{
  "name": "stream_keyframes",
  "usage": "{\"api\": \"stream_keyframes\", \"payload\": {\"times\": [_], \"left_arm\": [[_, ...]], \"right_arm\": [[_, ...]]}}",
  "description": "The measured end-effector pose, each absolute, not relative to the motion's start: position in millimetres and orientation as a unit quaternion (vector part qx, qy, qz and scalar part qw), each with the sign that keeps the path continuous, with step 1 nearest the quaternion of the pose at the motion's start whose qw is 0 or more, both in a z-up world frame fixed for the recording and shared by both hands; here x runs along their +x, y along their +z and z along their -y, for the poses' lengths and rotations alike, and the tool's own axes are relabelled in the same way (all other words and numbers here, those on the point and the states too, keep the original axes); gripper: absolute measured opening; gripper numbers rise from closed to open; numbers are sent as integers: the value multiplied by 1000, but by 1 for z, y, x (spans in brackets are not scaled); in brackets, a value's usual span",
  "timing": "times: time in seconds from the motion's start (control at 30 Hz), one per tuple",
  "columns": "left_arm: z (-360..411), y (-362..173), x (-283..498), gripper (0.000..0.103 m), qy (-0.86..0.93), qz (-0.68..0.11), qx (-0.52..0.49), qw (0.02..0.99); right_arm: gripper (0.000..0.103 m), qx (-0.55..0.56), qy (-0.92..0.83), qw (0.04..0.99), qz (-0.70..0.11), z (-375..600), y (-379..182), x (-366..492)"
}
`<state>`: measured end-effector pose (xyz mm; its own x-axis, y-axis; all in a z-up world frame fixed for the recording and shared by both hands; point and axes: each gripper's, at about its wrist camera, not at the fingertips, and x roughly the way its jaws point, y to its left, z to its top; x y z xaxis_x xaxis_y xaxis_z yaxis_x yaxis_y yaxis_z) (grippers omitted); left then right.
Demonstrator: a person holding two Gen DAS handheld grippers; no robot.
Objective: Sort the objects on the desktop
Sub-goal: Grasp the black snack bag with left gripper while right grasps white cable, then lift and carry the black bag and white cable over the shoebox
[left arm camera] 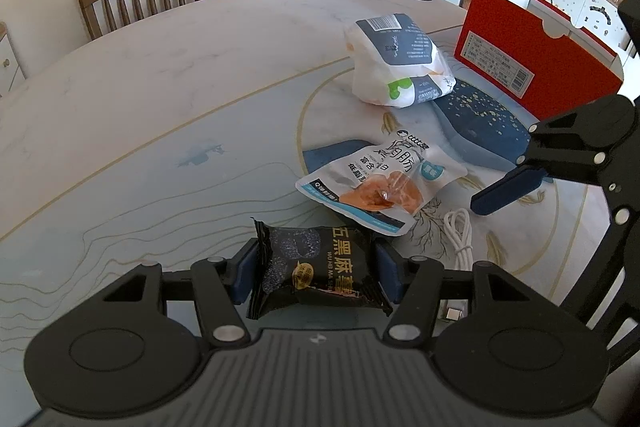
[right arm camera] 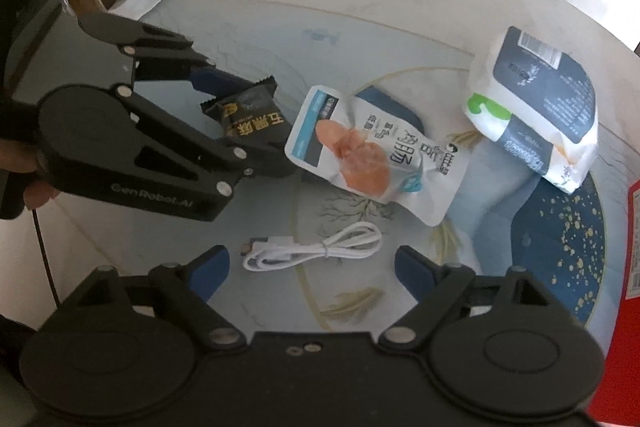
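Your table point(left arm camera: 168, 75), round, pale, with painted fish and a blue wave motif, carries everything shown. At its far right edge stands a red box point(left arm camera: 532, 63) with a white label. Just beside it, nearer the centre, lies a bulky white-and-grey bag point(left arm camera: 396, 63), resting partly on the blue motif. Nearer you lies a flat white sausage pouch point(left arm camera: 380, 183), its lower corner close to the black snack packet point(left arm camera: 316, 267).

Your left gripper point(left arm camera: 316, 275) is clenched on that black snack packet: both blue pads press its two sides, with the crimped ends jutting past the jaws. In the right wrist view the packet sits at the tip of the left gripper, just beside the pouch's edge.

Your right gripper point(right arm camera: 308, 267) hangs with its jaws released and wide. The coiled white cable point(right arm camera: 316, 251) lies on the table between the two blue pads, touching neither.
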<state>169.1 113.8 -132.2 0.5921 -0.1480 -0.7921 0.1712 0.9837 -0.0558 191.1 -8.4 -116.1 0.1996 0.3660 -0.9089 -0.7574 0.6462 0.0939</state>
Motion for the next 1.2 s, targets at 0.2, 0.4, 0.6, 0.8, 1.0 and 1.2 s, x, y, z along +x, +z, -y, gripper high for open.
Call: {"api": "stream_keyframes", "payload": {"times": [0.2,0.4,0.6,0.8,1.0,1.2], "left_arm": [[-114,-132,170,59,-90,-442,12,892],[-114,-132,170,59,-89,-442,10,893],[-114,-132,170,59,-89,-442,10,893],[-114,-131,170,57,-88,-444,9,892],[-111,-127,165,56,-87,-446,3,891],[-104,-113,155,56,-92,-440,1,894]], "right_arm": [[90,-227,375,750,-496,1,-118,188],[90,-234,376,750,-492,-2,-118,187],[80,-234,376,753,-487,0,-115,185],[75,-234,379,752,-485,2,-111,185],[75,-227,372,758,-486,12,-103,183],[75,-218,367,766,-480,26,-90,173]]}}
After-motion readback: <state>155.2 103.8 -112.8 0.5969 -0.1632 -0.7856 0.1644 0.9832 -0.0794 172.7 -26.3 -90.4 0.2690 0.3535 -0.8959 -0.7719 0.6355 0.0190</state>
